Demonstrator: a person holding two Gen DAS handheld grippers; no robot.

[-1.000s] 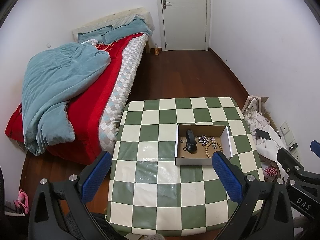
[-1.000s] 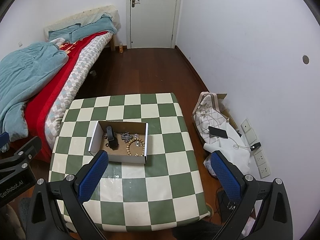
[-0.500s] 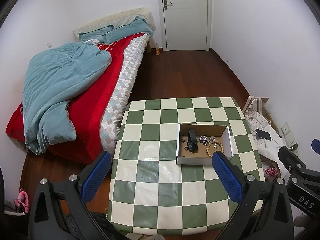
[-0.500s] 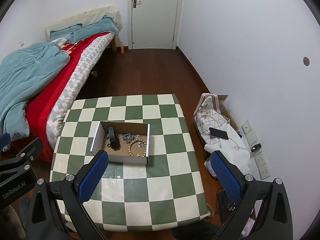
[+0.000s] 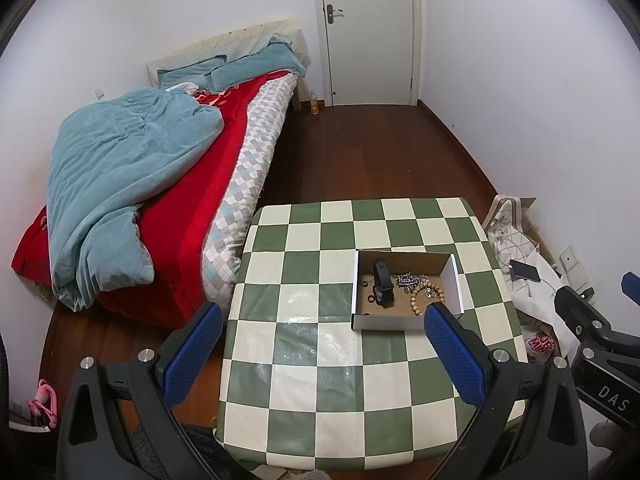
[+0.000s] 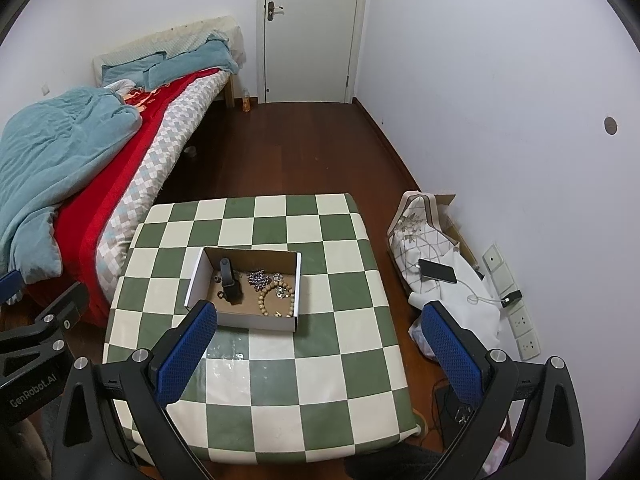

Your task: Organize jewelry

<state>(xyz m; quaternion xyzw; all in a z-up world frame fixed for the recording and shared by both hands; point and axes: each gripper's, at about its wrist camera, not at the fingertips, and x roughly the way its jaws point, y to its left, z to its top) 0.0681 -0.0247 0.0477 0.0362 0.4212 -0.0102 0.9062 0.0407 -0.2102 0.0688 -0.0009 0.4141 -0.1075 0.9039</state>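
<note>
A shallow white cardboard box (image 5: 454, 280) (image 6: 196, 276) sits on the green-and-white checkered table (image 5: 320, 360) (image 6: 340, 340). Inside lie a black watch (image 5: 382, 284) (image 6: 230, 280), a wooden bead bracelet (image 5: 416, 302) (image 6: 266, 300), a dark bead cluster (image 5: 405, 280) (image 6: 258, 278) and small rings. My left gripper (image 5: 320, 320) is open and empty, held high above the table's near side. My right gripper (image 6: 320, 316) is open and empty, also high above the table. Each gripper shows at the edge of the other's view.
A bed with red sheet and teal duvet (image 5: 120, 184) (image 6: 60, 160) stands left of the table. A white door (image 5: 370, 32) (image 6: 312, 28) is at the far wall. A bag, cloth and phone (image 5: 524, 270) (image 6: 438, 270) lie on the floor at right by wall sockets (image 6: 520, 320).
Both views have drifted slightly; the table and box sit a little lower in frame than before. Both grippers stay open and empty.
</note>
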